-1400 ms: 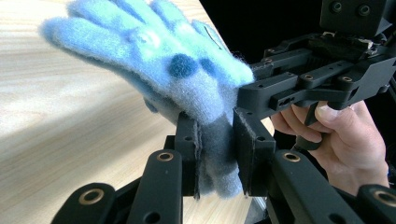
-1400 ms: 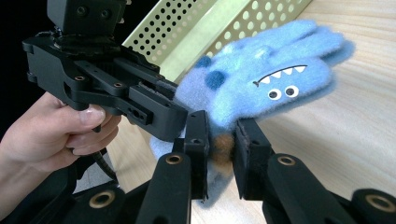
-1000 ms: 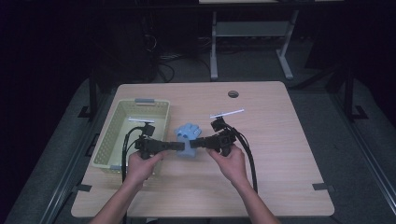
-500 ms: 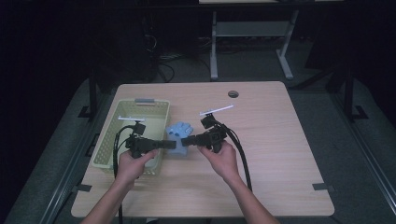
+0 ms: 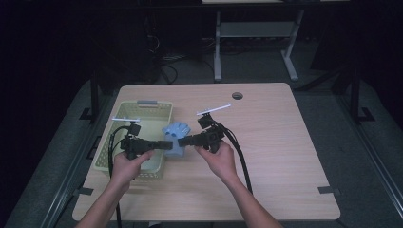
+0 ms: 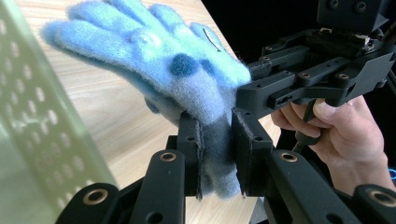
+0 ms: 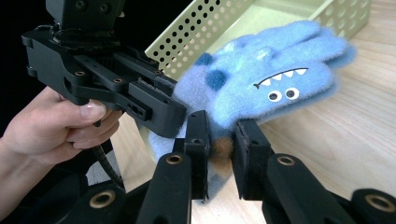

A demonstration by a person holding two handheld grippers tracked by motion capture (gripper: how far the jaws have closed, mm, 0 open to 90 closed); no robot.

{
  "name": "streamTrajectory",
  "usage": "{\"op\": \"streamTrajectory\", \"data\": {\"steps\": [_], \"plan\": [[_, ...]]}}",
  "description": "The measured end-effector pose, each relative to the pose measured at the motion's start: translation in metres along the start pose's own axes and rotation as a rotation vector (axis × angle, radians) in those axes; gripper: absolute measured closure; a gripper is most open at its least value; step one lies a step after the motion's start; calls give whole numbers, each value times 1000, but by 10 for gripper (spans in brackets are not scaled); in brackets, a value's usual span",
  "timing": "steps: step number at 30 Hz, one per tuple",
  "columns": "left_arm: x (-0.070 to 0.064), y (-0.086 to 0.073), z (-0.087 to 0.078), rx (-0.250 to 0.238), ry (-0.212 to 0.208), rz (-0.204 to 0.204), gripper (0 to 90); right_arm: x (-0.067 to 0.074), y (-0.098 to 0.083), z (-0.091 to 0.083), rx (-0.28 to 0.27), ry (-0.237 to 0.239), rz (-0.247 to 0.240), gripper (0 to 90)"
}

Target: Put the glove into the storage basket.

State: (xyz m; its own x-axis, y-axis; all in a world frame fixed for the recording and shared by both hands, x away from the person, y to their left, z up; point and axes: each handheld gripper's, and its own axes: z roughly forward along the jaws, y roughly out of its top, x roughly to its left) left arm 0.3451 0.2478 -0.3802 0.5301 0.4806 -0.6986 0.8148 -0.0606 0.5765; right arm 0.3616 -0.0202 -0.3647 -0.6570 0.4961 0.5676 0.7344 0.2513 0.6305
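A fuzzy light-blue glove (image 5: 175, 137) with a monster face is held between both grippers just above the wooden table (image 5: 285, 156), beside the right wall of a pale green perforated basket (image 5: 142, 110). My left gripper (image 5: 165, 145) comes in from the left, shut on the glove's cuff (image 6: 215, 154). My right gripper (image 5: 184, 141) comes from the right, shut on the same cuff end (image 7: 222, 149). The glove's fingers (image 7: 317, 51) point away toward the basket (image 7: 219, 28). In the left gripper view the glove (image 6: 154, 60) hangs over the table next to the basket wall (image 6: 32, 130).
A round cable hole (image 5: 237, 95) sits near the table's far edge. The basket holds nothing that I can see. Black cables trail from both grippers toward the table's near edge. A metal desk frame (image 5: 217, 42) stands on the dark floor beyond.
Both hands have carried the glove to the left, closer to the basket. Both grips have stayed on the cuff.
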Motion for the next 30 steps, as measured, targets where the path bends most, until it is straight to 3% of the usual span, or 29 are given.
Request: {"op": "streamTrajectory", "data": {"steps": [13,30], "plan": [[9,-4,-24,-25,10,-17,744,13,10,20,9,13,-25,771],[12,-6,-44,-24,44,-20,745,21,17,39,21,41,-45,771]]}}
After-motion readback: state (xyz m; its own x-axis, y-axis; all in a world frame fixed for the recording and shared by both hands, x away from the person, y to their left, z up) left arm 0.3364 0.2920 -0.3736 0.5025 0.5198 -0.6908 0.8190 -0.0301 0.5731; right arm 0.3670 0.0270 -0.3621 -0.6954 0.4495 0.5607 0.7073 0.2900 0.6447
